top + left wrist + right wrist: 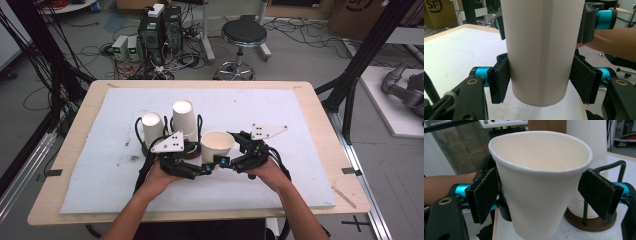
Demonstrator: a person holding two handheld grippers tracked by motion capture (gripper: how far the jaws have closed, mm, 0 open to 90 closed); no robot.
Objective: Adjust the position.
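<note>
Counter [310, 115] with white mat [280, 150]; two cup stacks [183, 117] upside down in wire holders at mat centre. Paper cup [217, 144] upright, mouth up, raised between both tools. Left tool [539, 82] clamped on cup wall. Right tool [544, 192] spread wide around cup, far pad apart from wall
</note>
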